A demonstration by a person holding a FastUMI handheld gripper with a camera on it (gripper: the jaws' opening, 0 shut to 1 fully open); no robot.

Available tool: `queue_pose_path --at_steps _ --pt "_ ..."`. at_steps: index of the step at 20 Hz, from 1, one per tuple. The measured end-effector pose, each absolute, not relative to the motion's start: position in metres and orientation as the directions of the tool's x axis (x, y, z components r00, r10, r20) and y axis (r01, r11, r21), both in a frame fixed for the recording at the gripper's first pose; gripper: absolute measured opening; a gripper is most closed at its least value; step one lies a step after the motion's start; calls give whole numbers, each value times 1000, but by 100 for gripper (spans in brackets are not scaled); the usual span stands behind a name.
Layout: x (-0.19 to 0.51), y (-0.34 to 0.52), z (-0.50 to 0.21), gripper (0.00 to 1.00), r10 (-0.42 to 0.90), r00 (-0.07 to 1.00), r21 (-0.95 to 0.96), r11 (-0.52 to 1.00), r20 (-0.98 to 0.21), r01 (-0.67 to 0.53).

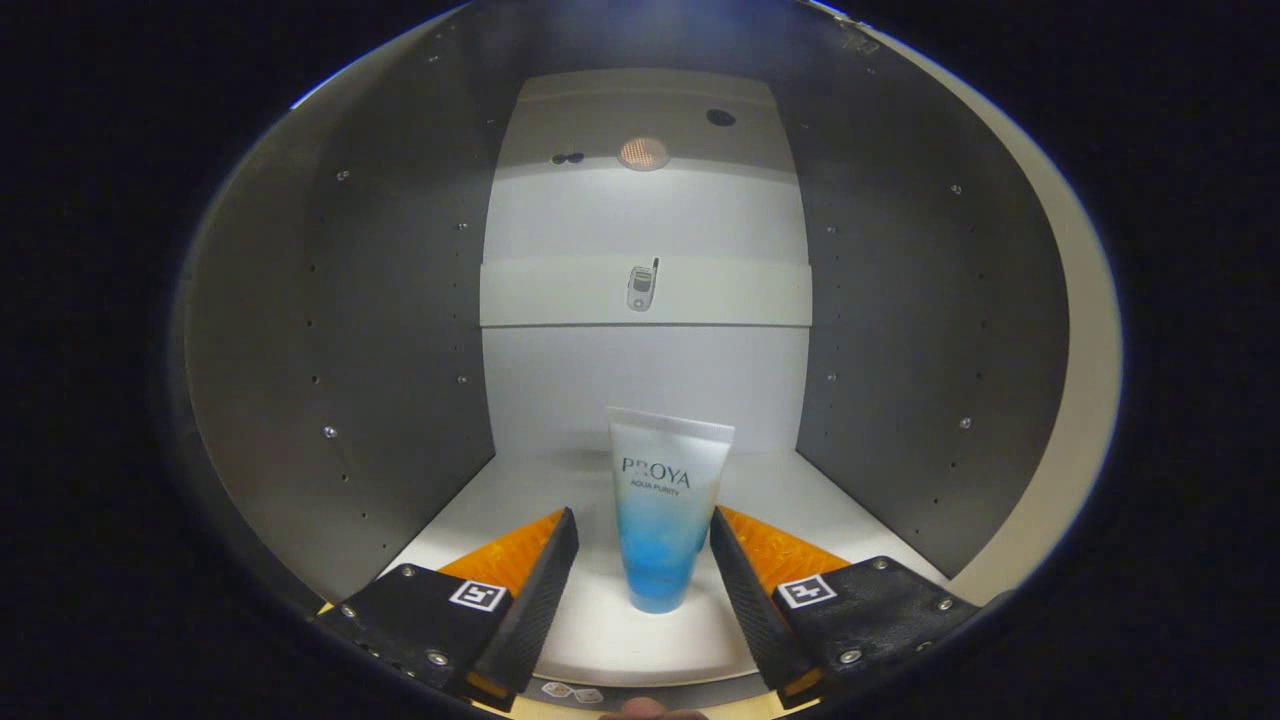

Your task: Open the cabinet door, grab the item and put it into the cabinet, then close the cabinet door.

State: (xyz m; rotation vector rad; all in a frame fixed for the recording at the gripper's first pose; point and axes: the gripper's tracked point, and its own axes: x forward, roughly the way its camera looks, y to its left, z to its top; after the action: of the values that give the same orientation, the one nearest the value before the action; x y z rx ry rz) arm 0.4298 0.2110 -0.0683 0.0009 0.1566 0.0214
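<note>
The tube [668,510], standing cap-down in the lower middle of the frame between the two fingers [540,585], bears dark print on its white upper part: the brand "PROYA" in large capitals and, just under it in smaller capitals, "AQUA PURITY". Each finger mount carries a small square black-and-white marker [478,595], one at lower left and one at lower right; these are patterns, not words. The small stickers at the bottom middle of the frame are too small to read.

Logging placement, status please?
Gripper open, fingers apart either side of tube. Tube upright on cabinet floor, between fingertips. Nothing in the way.
</note>
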Motion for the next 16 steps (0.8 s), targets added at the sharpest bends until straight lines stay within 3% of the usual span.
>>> queue_pose_path --at_steps 4,16 --pt "414 207 -56 92 18 991 40 999 -131 -13" --pt "266 202 -31 93 90 986 112 991 -137 -75"
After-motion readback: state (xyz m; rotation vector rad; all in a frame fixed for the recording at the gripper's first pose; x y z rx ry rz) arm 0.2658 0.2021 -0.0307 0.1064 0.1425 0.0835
